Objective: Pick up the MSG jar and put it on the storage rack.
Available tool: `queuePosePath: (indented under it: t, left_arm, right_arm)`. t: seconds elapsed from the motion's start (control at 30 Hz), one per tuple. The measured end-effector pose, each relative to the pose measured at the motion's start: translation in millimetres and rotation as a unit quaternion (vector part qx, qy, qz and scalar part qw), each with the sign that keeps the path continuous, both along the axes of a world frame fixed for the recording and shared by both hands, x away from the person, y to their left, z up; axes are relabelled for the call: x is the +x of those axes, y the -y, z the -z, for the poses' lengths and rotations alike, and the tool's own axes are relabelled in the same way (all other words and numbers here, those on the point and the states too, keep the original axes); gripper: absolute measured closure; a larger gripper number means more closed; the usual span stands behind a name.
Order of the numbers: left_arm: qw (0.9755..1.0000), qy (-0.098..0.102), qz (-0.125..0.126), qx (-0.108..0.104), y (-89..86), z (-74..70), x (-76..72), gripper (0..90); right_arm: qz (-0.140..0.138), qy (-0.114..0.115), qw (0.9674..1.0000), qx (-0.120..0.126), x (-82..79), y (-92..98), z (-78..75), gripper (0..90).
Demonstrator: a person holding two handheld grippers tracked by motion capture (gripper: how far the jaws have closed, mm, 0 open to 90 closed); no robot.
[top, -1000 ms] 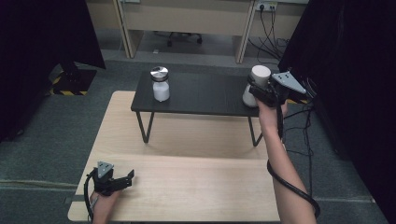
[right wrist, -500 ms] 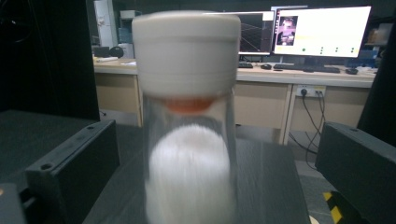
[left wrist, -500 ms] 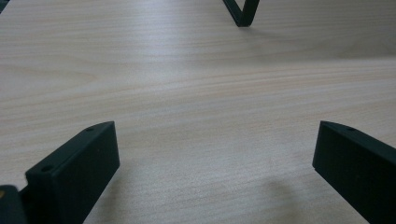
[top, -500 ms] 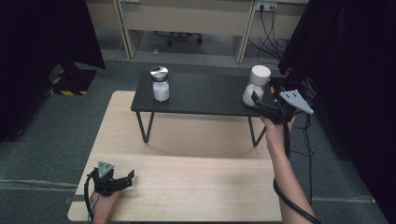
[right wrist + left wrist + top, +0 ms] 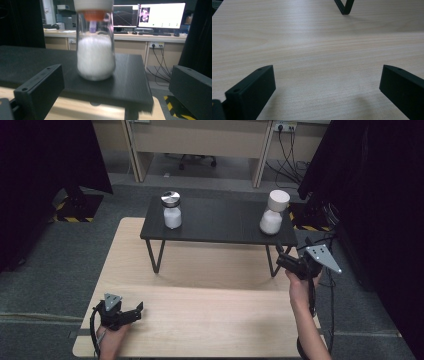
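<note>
A glass jar with a white lid [image 5: 274, 213], half full of white powder, stands on the right end of a low black table [image 5: 220, 222]. A second jar with a silver lid [image 5: 171, 210] stands on its left end. My right gripper [image 5: 283, 256] hovers in front of and below the table's right corner. Its jaws have just been opening and stand wide with nothing between them; the white-lidded jar [image 5: 95, 50] is ahead, apart from my right gripper [image 5: 116, 82]. My left gripper [image 5: 136, 310] rests open near the wooden table's front left, jaws empty [image 5: 327, 82].
The black table stands on the far half of a light wooden table [image 5: 210, 305]; one of its legs [image 5: 344, 6] is ahead of the left gripper. Black curtains [image 5: 45, 165] hang on both sides. Cables [image 5: 327, 285] trail at the right, and monitors [image 5: 160, 15] stand behind.
The right gripper has let go of the white-lidded jar and drawn back and down from the black table toward the person. The jar stays put. The left gripper has not moved.
</note>
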State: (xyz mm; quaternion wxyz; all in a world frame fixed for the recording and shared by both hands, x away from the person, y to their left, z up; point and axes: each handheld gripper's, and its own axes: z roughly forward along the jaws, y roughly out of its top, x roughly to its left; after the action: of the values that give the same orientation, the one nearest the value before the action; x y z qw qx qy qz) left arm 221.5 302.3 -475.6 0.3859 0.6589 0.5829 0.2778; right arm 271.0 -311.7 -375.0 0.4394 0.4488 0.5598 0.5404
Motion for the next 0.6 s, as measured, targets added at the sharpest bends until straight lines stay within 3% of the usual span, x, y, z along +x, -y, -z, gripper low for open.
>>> queuePosePath:
  t: [0.33, 0.6]
  left_arm:
    - [0.9999, 0.0, -0.013, 0.008, 4.1, -0.9, -1.5, 0.0]
    - [0.9998, -0.002, -0.012, 0.013, 5.3, -1.4, -1.0, 0.0]
  right_arm:
    - [0.033, -0.03, 0.9989, 0.015, -33.1, 3.8, 47.5, 0.2]
    - [0.054, -0.052, 0.9972, 0.002, -54.0, 6.5, 76.8, 0.2]
